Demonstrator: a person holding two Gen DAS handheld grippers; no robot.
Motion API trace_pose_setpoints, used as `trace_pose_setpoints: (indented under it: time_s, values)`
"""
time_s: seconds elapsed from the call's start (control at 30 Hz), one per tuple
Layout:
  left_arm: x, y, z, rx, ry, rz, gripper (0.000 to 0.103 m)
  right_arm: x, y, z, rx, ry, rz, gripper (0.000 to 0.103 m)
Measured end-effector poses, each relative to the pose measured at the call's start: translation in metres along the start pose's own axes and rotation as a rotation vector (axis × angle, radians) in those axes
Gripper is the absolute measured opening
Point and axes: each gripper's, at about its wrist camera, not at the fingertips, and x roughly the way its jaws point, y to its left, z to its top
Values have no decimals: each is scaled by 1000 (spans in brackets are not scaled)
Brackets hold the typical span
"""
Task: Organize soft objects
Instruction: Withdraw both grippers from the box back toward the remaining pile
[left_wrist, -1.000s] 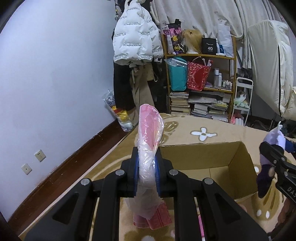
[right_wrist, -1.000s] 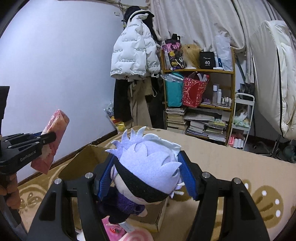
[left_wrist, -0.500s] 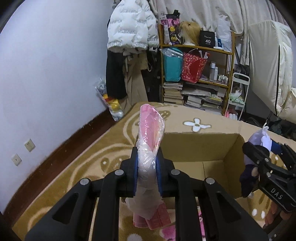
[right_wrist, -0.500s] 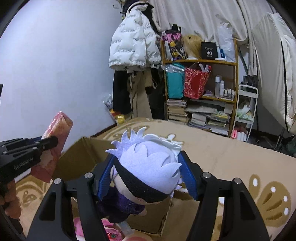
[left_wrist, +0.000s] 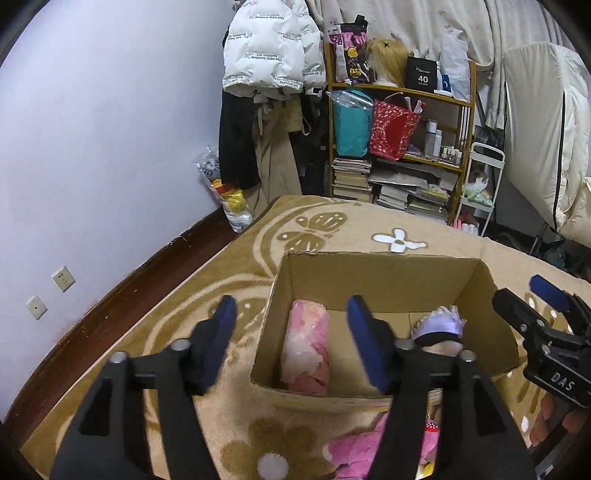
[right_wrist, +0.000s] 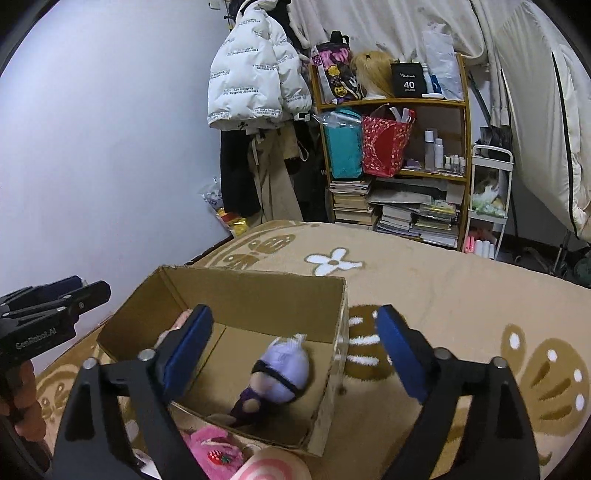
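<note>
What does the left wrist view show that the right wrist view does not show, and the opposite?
Only the left wrist view shows the whole pink wrapped bundle lying in the cardboard box, and two wall sockets. Only the right wrist view shows the whole plush doll, with its dark body, and a strawberry on the pink toy. Both show box, doll and pink toy.

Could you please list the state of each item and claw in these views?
Cardboard box: open-topped, upright on the blanket.
Pink wrapped bundle: lying inside the box.
Purple-haired plush doll: lying inside the box.
Left claw: opening, nothing between its fingers.
Right claw: opening, doll released.
Pink plush: outside the box.
</note>
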Motion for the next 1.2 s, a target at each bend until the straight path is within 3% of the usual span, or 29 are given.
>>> trace_pose_setpoints:
  time_s: [0.07, 0.23, 0.6, 1.2]
  values:
    - [-3, 1, 0, -3, 11, 22, 85, -5, 1, 0, 0, -7, -7, 103]
    - [-17, 8, -1, -27, -5, 79, 99, -16, 2, 3, 4, 3, -2, 103]
    - [-61, 32, -14, -56, 25, 73, 102, -55, 10, 0, -2, 13, -17, 103]
    - [-96, 29, -68, -26, 181, -2, 102, -110, 20, -34, 61, 43, -58, 103]
